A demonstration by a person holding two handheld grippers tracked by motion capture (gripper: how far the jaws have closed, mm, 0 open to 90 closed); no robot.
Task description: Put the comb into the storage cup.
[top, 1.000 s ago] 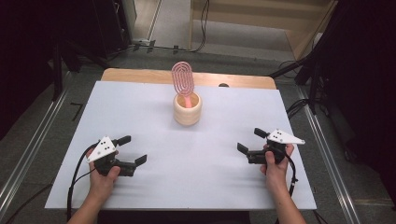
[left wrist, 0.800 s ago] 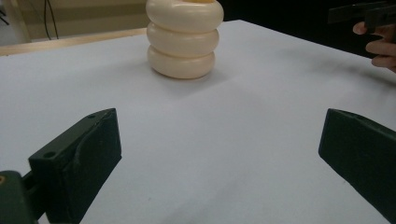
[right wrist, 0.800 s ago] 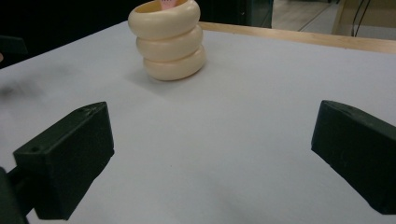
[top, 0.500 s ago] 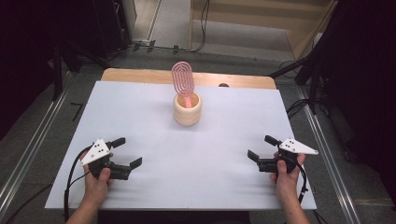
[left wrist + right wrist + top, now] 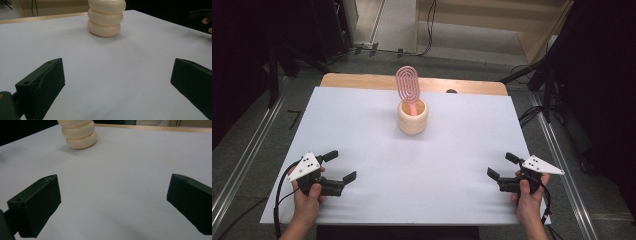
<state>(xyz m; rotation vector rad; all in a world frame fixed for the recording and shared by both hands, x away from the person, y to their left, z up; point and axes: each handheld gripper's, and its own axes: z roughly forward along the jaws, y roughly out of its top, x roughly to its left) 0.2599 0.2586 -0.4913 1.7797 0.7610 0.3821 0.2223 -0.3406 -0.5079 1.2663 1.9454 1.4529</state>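
Gaping wide and gripping nothing, the left gripper and right gripper are hovering near the table's front corners; a ribbed cream cup holding a pink coiled whisk is standing mid-table, toward the back.

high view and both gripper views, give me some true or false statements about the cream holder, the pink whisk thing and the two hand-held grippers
1. The cream ribbed round holder stands toward the far middle of the white table surface. True.
2. The pink oval coiled-wire utensil lies flat on the table. False: it stands upright in the holder.
3. The left hand-held gripper is open and holds nothing. True.
4. The right hand-held gripper is shut on the holder. False: it is open, near the table's front right, far from the holder.
5. Both grippers touch the holder. False: both are at the near edge, apart from it.
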